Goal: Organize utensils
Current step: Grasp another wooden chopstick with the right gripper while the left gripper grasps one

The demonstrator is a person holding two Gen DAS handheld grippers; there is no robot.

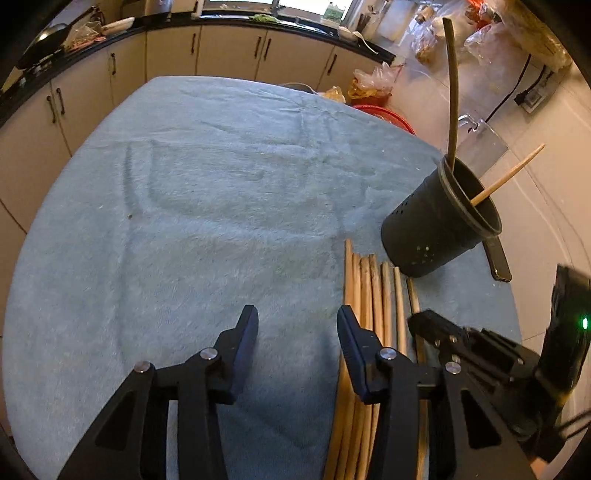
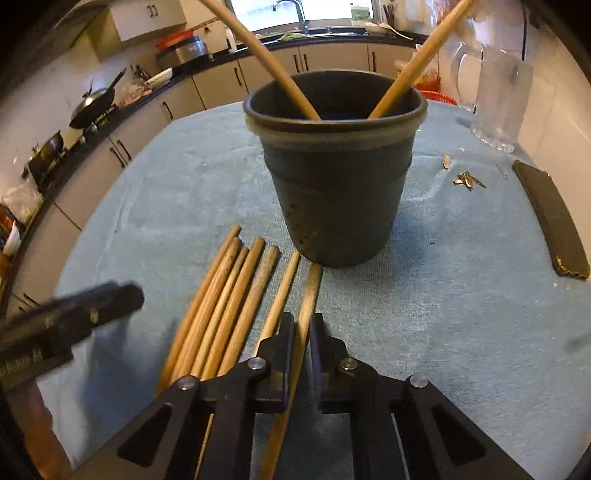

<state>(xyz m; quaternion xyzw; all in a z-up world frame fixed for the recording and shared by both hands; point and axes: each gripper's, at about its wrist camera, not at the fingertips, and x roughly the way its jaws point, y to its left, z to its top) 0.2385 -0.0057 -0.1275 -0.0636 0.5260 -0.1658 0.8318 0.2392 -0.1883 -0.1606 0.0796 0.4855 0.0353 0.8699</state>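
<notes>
A black utensil holder (image 2: 336, 170) stands on the blue towel with two wooden chopsticks (image 2: 266, 59) leaning in it; it also shows in the left wrist view (image 1: 439, 221). Several wooden chopsticks (image 2: 229, 306) lie in a row in front of it, also in the left wrist view (image 1: 369, 295). My right gripper (image 2: 301, 332) is shut on the rightmost chopstick (image 2: 310, 295), low on the towel. My left gripper (image 1: 297, 325) is open and empty, its right finger over the left edge of the row. The right gripper shows at the lower right of the left wrist view (image 1: 424, 321).
A flat black object (image 2: 554, 221) lies on the towel (image 1: 221, 184) at the right, with small metal bits (image 2: 467, 181) and a glass pitcher (image 2: 495, 92) beyond it. A red basket (image 1: 384, 114) sits past the table. Kitchen counters (image 1: 110, 33) run behind.
</notes>
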